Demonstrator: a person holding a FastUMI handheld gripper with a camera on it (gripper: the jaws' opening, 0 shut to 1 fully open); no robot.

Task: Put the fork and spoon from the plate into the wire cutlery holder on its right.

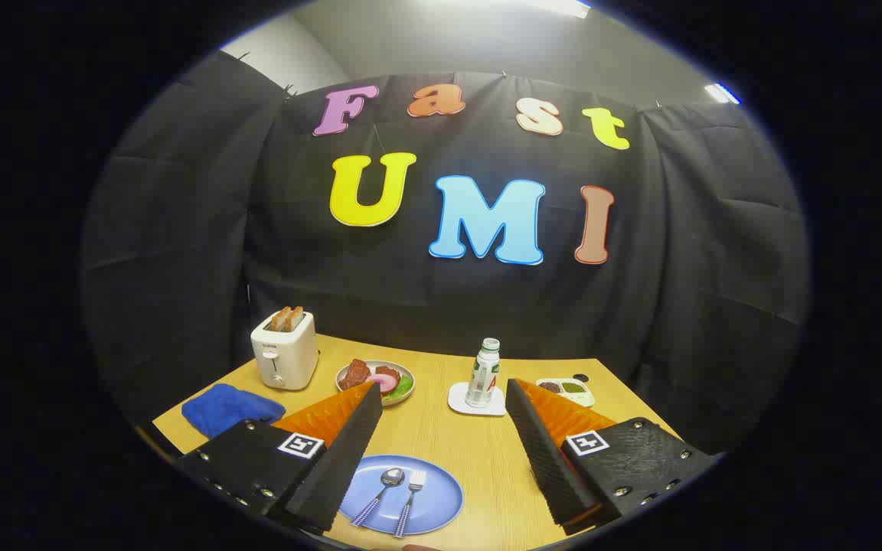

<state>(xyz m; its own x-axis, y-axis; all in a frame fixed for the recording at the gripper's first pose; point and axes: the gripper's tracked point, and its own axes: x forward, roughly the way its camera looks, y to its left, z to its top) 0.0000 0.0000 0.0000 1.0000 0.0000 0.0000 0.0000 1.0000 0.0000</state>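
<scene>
A blue plate (441,501) lies on the wooden table, low between my two fingers and closer to the left one. On it rest a spoon (381,490) and a fork (410,497) side by side, heads pointing away, both with striped blue handles. My gripper (445,394) hangs above the table, open wide, nothing between its fingers (341,451). The plate sits well below the fingertips. I see no wire cutlery holder; the right finger (556,451) covers the table to the right of the plate.
A white toaster (284,353) with toast stands at the back left, a blue cloth (230,409) in front of it. A dish of food (377,379), a bottle (484,375) on a white coaster (476,401) and a small divided tray (567,391) stand across the back.
</scene>
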